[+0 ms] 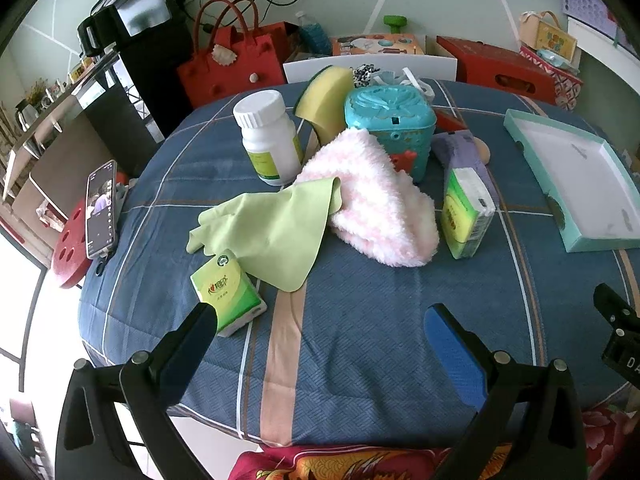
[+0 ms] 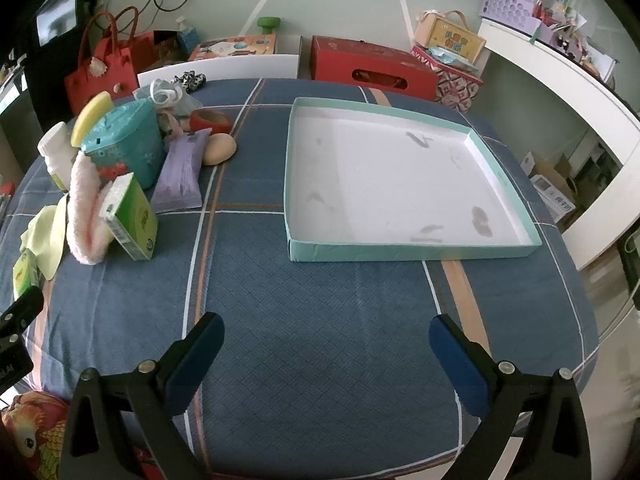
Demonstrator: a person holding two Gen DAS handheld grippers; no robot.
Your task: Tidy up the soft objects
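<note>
A pink fluffy towel lies mid-table, with a light green cloth draped over its left side. Two green tissue packs show: one near my left fingertip, another standing right of the towel. A yellow sponge leans behind a teal box, and a purple wipes pack lies beside it. The shallow teal-rimmed tray sits empty on the right. My left gripper is open above the cloth-covered table, holding nothing. My right gripper is open in front of the tray.
A white pill bottle stands behind the green cloth. A phone on a stand is at the table's left edge. A beige egg-shaped object and a red item lie behind the wipes. Red bags and boxes line the far wall.
</note>
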